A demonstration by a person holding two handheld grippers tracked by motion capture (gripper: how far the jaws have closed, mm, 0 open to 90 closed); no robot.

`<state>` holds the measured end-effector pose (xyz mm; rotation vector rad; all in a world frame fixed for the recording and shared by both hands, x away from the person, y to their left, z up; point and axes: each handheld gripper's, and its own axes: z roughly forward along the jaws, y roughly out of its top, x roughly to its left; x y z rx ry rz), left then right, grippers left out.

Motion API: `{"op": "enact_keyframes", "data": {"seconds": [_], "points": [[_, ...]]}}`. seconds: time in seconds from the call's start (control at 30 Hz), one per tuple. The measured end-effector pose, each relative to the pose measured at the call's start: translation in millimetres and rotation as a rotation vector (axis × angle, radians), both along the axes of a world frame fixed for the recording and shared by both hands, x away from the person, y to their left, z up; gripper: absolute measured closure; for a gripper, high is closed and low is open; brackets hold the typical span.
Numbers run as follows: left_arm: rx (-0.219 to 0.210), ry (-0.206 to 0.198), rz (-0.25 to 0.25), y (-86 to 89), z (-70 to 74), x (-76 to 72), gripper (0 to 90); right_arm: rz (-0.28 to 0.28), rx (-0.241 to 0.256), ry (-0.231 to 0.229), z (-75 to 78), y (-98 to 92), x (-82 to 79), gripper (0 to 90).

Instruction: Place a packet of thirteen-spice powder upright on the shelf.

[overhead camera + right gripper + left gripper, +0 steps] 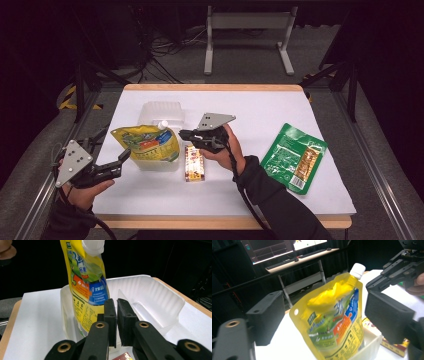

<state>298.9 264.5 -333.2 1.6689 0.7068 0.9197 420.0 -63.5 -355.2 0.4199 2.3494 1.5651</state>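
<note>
A yellow spouted pouch (147,144) stands upright in the front of a clear plastic container (161,114). My left gripper (124,155) is open just left of the pouch. In the left gripper view the pouch (332,322) sits beyond the wide-apart jaws of that gripper (324,317), apart from both. My right gripper (184,134) is at the container's right side, its jaws shut to a thin gap. In the right gripper view that gripper (116,311) points at the container's near wall (150,297), next to the pouch (86,282). Whether the wall is pinched is unclear.
A small red and yellow snack box (194,162) lies flat on the white table (260,107), just right of the container. A green flat pouch (295,157) lies at the right. Table legs and cables are on the floor beyond the far edge.
</note>
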Motion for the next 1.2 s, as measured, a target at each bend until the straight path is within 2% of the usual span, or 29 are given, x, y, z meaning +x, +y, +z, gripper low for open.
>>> {"op": "enact_keyframes", "data": {"seconds": [0.13, 0.2, 0.3, 0.37, 0.47, 0.6, 0.63, 0.73, 0.83, 0.87, 0.9, 0.93, 0.97, 1.07, 1.1, 1.2], "points": [[-0.024, 0.009, 0.025, 8.3, -2.1, -4.9, 11.1, 0.0, -0.012, -0.004, -2.1, 0.6, -2.4, 84.6], [-0.032, 0.035, 0.015, 10.7, -8.1, -7.1, 10.5, 0.002, -0.016, -0.01, -2.8, -0.5, -4.8, 84.7], [0.002, 0.077, 0.014, 8.2, -19.9, -6.7, 9.5, 0.006, -0.031, -0.023, -4.3, -4.2, -11.0, 83.3], [0.044, 0.121, 0.024, 4.6, -30.3, -6.1, 8.6, 0.004, -0.034, -0.024, -5.8, -8.9, -15.5, 82.4], [0.067, 0.158, 0.017, 1.1, -42.7, -6.6, 7.9, -0.009, -0.037, -0.02, -8.5, -17.8, -23.2, 80.6], [0.068, 0.211, 0.006, -1.4, -62.6, -7.0, 7.8, -0.021, -0.062, -0.012, -18.0, -29.3, -37.0, 75.1], [0.081, 0.222, 0.006, -2.1, -67.3, -6.9, 7.8, -0.024, -0.07, -0.005, -21.3, -31.8, -40.3, 72.9], [0.073, 0.253, -0.011, -3.9, -80.8, -6.5, 7.9, -0.05, -0.117, 0.019, -34.0, -37.2, -49.2, 58.6], [0.083, 0.27, -0.015, -5.9, -88.6, -5.6, 7.8, -0.068, -0.138, 0.062, -48.3, -43.4, -56.2, 44.0], [0.085, 0.285, -0.02, -6.8, -92.4, -4.7, 7.8, -0.068, -0.138, 0.062, -48.3, -43.4, -56.2, 44.0], [0.087, 0.302, -0.03, -7.7, -96.3, -2.9, 7.8, -0.086, -0.136, 0.088, -53.8, -44.5, -57.2, 39.3], [0.088, 0.308, -0.033, -8.6, -98.2, -2.0, 7.8, -0.108, -0.146, 0.138, -63.4, -41.6, -57.1, 30.5], [0.101, 0.312, -0.038, -11.2, -100.3, -1.1, 7.8, -0.119, -0.151, 0.143, -67.5, -38.7, -57.2, 27.4], [0.1, 0.314, -0.052, -12.3, -101.8, -0.2, 7.8, -0.136, -0.175, 0.172, -77.4, -28.0, -58.1, 17.3], [0.102, 0.318, -0.055, -12.4, -102.7, 0.3, 7.8, -0.136, -0.175, 0.172, -77.4, -28.0, -58.1, 17.3], [0.101, 0.328, -0.07, -13.6, -104.7, 1.5, 7.8, -0.177, -0.213, 0.194, -89.8, -17.5, -55.7, 10.2]]}}
